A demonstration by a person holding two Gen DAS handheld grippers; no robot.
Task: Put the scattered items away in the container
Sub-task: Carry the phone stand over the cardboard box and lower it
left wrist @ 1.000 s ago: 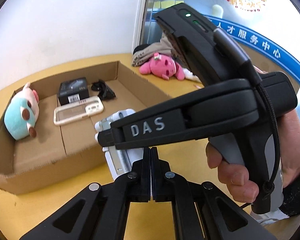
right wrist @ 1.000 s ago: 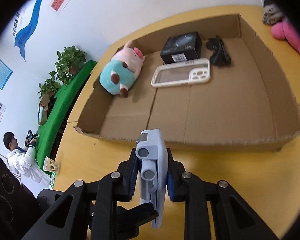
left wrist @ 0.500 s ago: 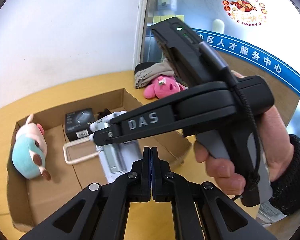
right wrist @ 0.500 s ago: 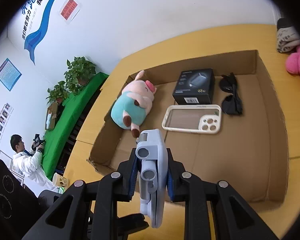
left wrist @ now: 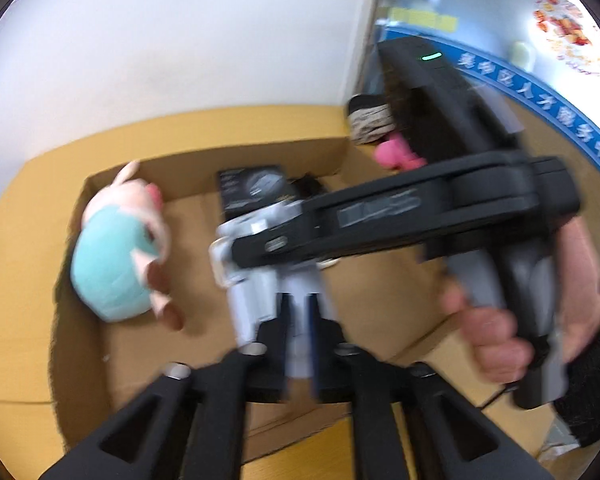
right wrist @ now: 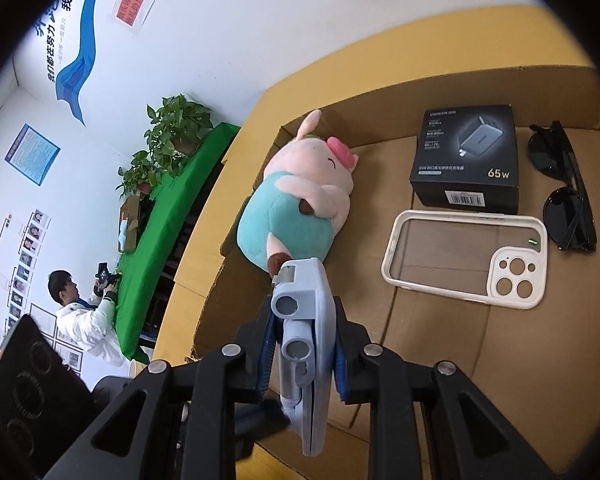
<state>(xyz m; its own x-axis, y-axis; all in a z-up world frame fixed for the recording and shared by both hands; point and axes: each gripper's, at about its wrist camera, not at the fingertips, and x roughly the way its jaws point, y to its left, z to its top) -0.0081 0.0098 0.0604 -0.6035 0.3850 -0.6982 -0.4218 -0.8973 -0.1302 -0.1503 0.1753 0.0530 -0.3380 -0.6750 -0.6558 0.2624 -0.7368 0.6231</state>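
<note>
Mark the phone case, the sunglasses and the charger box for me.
phone case (right wrist: pixel 466 254), right wrist view, on its clear back panel.
sunglasses (right wrist: pixel 566 216), right wrist view, on the nearer dark lens.
charger box (right wrist: pixel 466 156), right wrist view, on its black top face.

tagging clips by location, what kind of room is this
Probably an office or public service centre, not a home: printed slogan banner and a row of staff photos on the wall, blue lettered strip across a glass partition, and potted plants on a green-covered table.
</note>
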